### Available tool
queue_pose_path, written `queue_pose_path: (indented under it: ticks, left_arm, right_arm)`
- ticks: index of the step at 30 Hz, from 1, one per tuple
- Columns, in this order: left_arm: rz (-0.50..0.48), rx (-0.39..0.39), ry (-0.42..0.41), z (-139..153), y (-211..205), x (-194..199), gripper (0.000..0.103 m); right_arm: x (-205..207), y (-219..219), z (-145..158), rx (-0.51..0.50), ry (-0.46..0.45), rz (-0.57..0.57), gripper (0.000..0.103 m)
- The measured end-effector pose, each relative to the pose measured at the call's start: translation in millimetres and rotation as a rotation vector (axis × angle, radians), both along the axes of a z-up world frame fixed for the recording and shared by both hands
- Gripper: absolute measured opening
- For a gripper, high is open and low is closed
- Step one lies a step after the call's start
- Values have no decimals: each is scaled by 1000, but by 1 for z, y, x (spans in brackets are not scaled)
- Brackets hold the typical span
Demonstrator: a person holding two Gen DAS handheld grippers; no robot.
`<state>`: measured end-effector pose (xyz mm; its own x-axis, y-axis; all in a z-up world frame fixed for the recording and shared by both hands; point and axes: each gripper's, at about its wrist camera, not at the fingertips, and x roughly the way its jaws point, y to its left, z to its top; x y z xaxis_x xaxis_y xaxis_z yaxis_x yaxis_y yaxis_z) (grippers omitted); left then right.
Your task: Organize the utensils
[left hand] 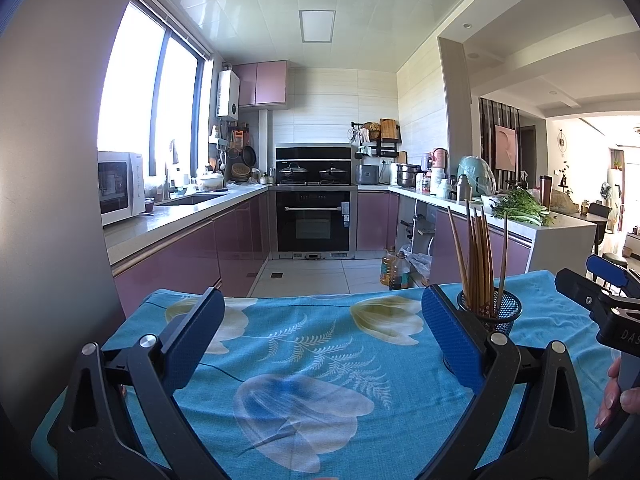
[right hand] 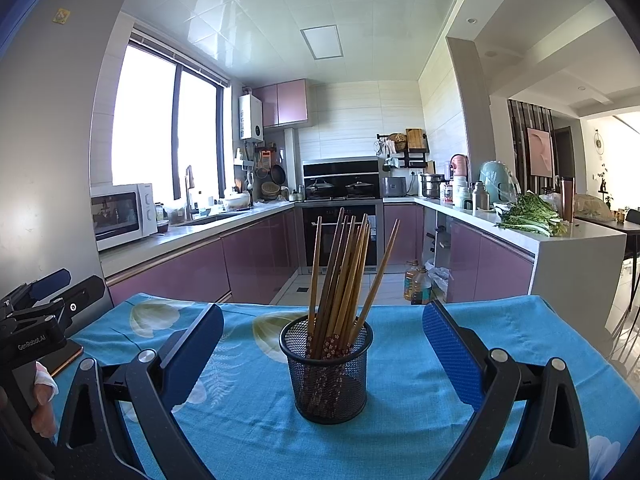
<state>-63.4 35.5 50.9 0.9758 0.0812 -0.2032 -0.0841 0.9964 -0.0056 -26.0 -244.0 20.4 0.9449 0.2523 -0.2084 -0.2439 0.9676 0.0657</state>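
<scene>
Black mesh cup [right hand: 328, 372] stands upright on the counter [right hand: 400, 432], which is covered with a blue floral cloth [right hand: 248, 412], toward the far edge and nearer the far right corner. Chopsticks [right hand: 344, 276] stand in the cup, bunched and fanning out at the top, one leaning off to the right; patterned ends are down inside the mesh. Right tongs [right hand: 323, 350] are released, blue pads wide apart, nothing gripped. In the right wrist view the cup sits centred between the two pads and slightly ahead of them, touching neither. Left tongs [left hand: 323, 340] are also released, jaws spread wide, empty, with only bare cloth [left hand: 304, 360] between the pads. In the left wrist view the cup [left hand: 490, 312] with its chopsticks [left hand: 478, 256] is outside the left tongs, just past the right-hand pad and partly hidden by it. Right tongs [left hand: 600, 280] show at that view's right edge, beyond the cup, with a hand [left hand: 618, 396] on the handle below. In the right wrist view the left tongs [right hand: 48, 292] appear at the left edge, well apart from the cup, near the counter's left edge, fingers [right hand: 42, 396] wrapped on the grip. A phone-like flat object [right hand: 68, 356] lies by the left edge, partly hidden under that unit.
</scene>
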Motion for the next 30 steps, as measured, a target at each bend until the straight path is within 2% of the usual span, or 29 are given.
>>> queue_pose_path:
  ticks: [30]
  left_arm:
    - [-1,1,-1,0,0,0,97]
  right_arm:
    - [0,3,-3,7,2,-2,96]
